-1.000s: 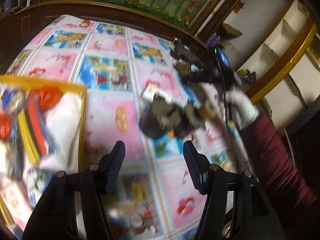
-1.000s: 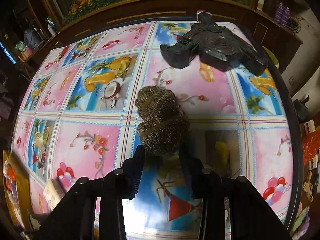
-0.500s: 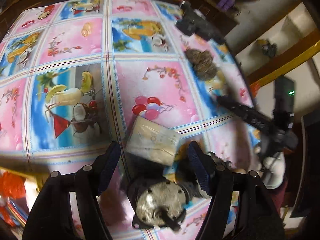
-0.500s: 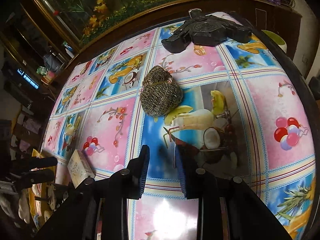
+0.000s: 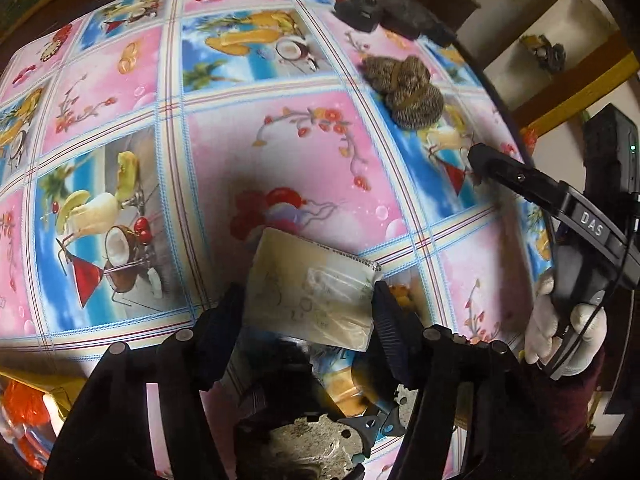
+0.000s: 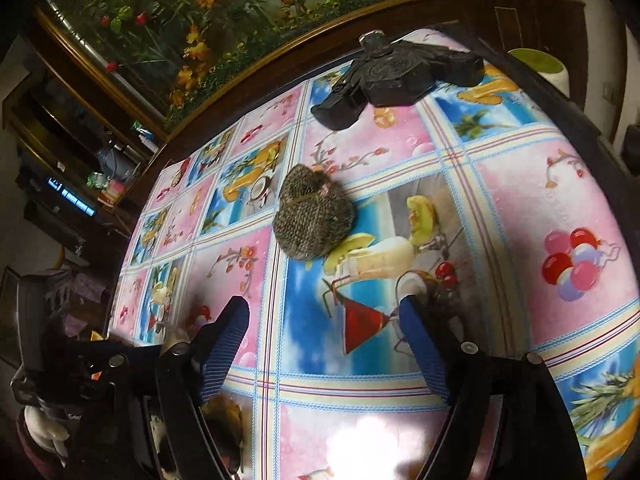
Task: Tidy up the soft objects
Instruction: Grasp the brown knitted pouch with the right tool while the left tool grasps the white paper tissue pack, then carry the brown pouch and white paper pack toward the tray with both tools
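**One soft thing put down, the next one between the jaws**

The brown knitted bundle (image 6: 313, 218) lies alone on the bench (image 6: 560, 208), near the black device (image 6: 394, 76) at the far edge; this part looks done. The right hand-held gripper (image 6: 324, 344) stands above the cloth with nothing between its jaws. They have just been opening: one second ago they were closed around the bundle, half a second ago nearly shut and already apart from it.

The left hand-held gripper (image 5: 306, 316) is about half open around a pale wrapped packet (image 5: 316, 288). The right pad seems to touch its edge, but I cannot tell if the pads press it. The jaws have just been closing a little. One second ago this packet was not yet between them; the yellow tray (image 5: 36, 392) of things filled the left side, and now only its corner shows.

The packet, I judge, has yet to be carried to its place
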The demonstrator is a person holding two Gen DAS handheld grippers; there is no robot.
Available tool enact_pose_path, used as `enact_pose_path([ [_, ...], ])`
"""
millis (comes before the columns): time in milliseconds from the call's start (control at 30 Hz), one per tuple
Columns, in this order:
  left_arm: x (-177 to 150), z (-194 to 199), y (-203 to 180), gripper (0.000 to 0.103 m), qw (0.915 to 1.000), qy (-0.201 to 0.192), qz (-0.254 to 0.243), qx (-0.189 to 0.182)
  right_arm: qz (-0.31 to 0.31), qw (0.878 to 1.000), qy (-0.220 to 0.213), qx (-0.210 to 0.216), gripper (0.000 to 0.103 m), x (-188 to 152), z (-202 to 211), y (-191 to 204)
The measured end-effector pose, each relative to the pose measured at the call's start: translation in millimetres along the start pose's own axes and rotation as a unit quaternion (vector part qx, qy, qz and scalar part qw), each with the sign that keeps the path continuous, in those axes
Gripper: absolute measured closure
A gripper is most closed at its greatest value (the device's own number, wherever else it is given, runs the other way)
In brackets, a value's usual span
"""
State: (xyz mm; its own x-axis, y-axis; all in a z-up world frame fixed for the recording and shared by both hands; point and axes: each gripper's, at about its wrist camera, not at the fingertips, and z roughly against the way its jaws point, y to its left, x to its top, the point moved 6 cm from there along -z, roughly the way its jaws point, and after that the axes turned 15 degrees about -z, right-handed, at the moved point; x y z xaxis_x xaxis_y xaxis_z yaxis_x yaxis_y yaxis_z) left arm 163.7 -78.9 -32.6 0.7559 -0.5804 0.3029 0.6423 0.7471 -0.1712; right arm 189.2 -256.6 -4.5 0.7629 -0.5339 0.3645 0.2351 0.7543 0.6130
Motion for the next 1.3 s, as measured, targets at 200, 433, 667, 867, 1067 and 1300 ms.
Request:
enact_pose_path([
  [200,-4.2,30.7,18.6,0.042,0.9982,-0.05,0.03,-0.015,0.043,0.997,-0.013,-0.056,0.022,18.2,-11.4,30.2],
  [433,-24.1,47.5,23.6,0.044,0.9964,-0.068,0.045,-0.022,0.047,0.993,0.016,-0.105,0.045,38.6,-63.0,50.2],
  [667,-43.5,73.9,29.9,0.063,0.9927,-0.1,0.058,-0.035,0.071,0.991,-0.007,-0.113,0.053,22.8,-34.2,52.6],
  [867,-60.9,86.5,34.6,0.063,0.9909,-0.107,0.074,-0.036,0.079,0.991,-0.035,-0.1,0.053,-0.6,25.0,53.2],
  [1067,-61.7,75.5,54.8,0.055,0.9891,-0.106,0.101,-0.014,0.02,1.0,-0.021,0.001,0.053,-47.9,59.4,39.2],
  [1300,-32.4,48.2,46.8,0.048,0.9936,-0.076,0.084,-0.001,-0.022,0.999,-0.008,0.049,0.053,-69.4,37.7,17.5],
])
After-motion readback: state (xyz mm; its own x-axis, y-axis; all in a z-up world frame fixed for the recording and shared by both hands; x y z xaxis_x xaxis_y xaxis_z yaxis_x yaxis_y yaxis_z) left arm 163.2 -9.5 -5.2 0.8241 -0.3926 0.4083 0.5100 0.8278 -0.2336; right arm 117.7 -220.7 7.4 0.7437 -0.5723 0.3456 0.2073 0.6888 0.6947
